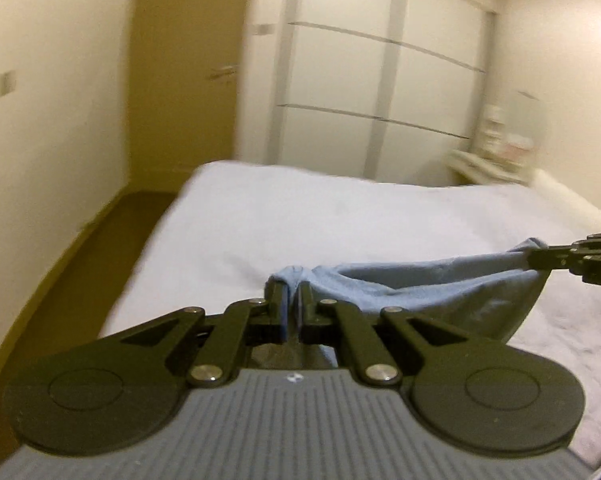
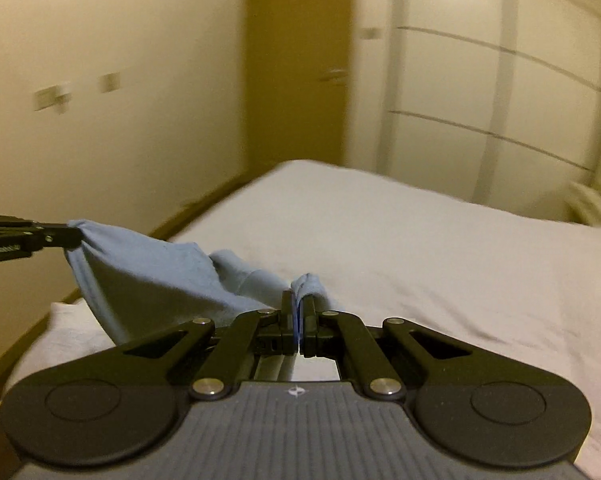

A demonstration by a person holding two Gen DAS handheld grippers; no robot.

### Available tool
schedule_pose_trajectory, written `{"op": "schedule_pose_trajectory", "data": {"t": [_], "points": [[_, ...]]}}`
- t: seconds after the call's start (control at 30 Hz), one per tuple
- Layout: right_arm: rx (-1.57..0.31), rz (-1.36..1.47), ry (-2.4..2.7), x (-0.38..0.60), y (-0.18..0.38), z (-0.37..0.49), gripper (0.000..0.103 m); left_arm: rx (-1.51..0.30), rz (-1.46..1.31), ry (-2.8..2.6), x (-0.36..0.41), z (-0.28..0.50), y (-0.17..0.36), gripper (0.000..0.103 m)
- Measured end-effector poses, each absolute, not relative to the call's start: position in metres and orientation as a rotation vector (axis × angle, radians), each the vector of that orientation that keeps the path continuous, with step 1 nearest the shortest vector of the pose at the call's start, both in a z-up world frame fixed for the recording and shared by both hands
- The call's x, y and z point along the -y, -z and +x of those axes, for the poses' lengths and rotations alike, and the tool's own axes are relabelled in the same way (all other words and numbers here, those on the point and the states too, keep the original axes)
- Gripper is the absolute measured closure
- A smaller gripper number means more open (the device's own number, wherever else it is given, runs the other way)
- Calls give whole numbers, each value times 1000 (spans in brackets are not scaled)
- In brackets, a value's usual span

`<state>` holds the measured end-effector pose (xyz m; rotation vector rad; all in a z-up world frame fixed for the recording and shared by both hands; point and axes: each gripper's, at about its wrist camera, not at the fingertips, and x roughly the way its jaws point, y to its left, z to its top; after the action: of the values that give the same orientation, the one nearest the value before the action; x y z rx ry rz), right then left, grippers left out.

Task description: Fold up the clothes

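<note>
A light blue garment [image 1: 432, 292] hangs stretched between both grippers above the white bed [image 1: 300, 216]. My left gripper [image 1: 293, 292] is shut on one bunched corner of it. The right gripper [image 1: 540, 261] enters the left wrist view from the right edge, pinching the other corner. In the right wrist view my right gripper [image 2: 299, 303] is shut on a fold of the blue garment [image 2: 148, 280], and the left gripper [image 2: 70, 236] holds the far corner at the left edge. The cloth sags between the two grips. Its lower part is hidden behind the gripper bodies.
The white bed [image 2: 440, 256] fills the foreground. A white wardrobe [image 1: 380, 60] with sliding doors stands behind it. A brown floor strip [image 1: 80, 260] runs along the cream wall on the left. Cluttered shelving [image 1: 500, 140] sits at the far right.
</note>
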<state>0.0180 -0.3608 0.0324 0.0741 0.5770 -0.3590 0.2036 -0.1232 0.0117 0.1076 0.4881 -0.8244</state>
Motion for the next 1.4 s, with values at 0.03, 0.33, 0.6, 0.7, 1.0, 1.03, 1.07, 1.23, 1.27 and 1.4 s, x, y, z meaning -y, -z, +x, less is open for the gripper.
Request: {"op": "schedule_pose_trajectory", "data": {"t": [0.03, 0.33, 0.6, 0.7, 1.0, 1.03, 1.07, 1.23, 1.27, 1.4], "points": [[-573, 85, 404, 374, -31, -4, 103, -480, 120, 877, 148, 186, -15, 101], [-633, 161, 767, 490, 5, -209, 102, -561, 233, 1194, 371, 29, 23, 99], [-746, 271, 911, 539, 53, -318, 62, -653, 417, 1297, 438, -55, 67, 73], [-786, 320, 865, 540, 75, -319, 57, -730, 473, 1262, 434, -55, 92, 69], [-982, 189, 586, 545, 134, -229, 57, -878, 630, 1126, 402, -4, 193, 67], [-1004, 160, 551, 547, 137, -222, 57, -880, 650, 1134, 405, 4, 205, 67], [-1028, 132, 519, 551, 142, -214, 53, -879, 661, 1149, 409, 10, 216, 67], [-1151, 7, 364, 575, 181, -175, 46, -896, 744, 1224, 435, 32, 259, 65], [-1175, -21, 332, 578, 189, -168, 43, -907, 751, 1243, 439, 36, 266, 65], [-1249, -130, 195, 591, 222, -142, 38, -945, 795, 1320, 457, 38, 285, 68]]}}
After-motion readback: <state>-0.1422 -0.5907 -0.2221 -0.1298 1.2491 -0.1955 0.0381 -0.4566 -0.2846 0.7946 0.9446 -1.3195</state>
